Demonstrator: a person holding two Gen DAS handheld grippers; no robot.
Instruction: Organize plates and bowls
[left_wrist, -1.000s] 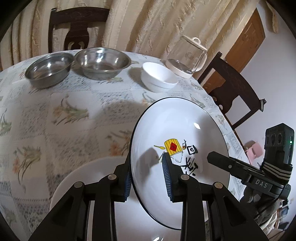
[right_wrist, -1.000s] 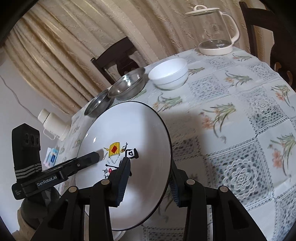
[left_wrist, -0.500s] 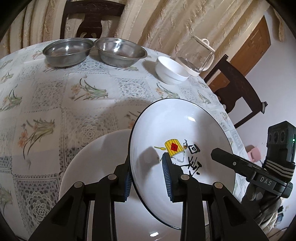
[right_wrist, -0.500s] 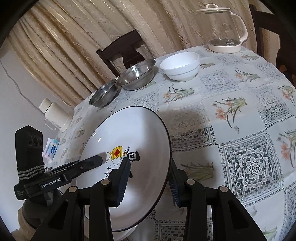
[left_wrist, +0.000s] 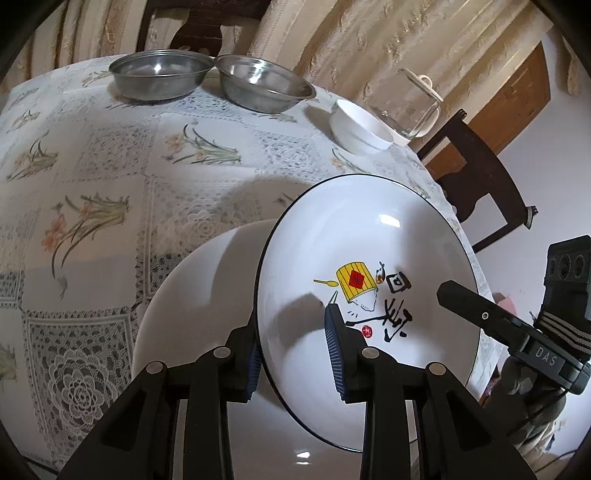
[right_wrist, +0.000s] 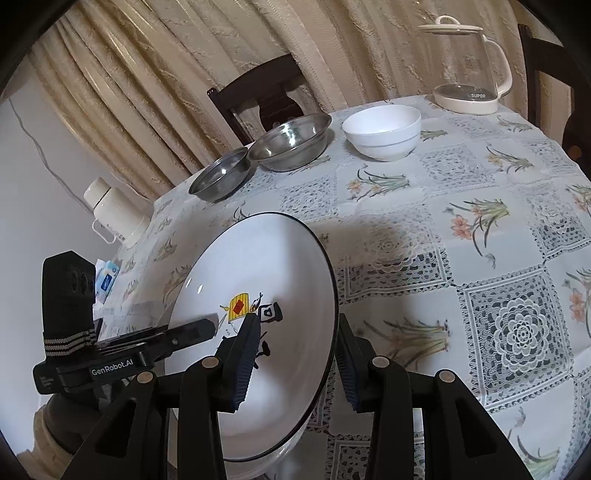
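- Broadly, the worktop fills both views, round and covered in a lace-and-flower cloth; dark chairs and beige curtains stand behind it.
- Next, the decorated plate, white with a thin dark rim and a yellow-and-red drawing, is held tilted above the near edge of the worktop, gripped from both sides.
- Beneath it lies a plain white plate, flat on the cloth near the edge; whether the two plates touch I cannot tell.
- Then the left tool reaches forward with its fingers clenched on the decorated plate's left rim, one pad under and one on the face; the right tool grips the opposite rim likewise.
- At the far side two steel bowls sit touching each other; a white bowl stands just beside them; a glass kettle stands near that.
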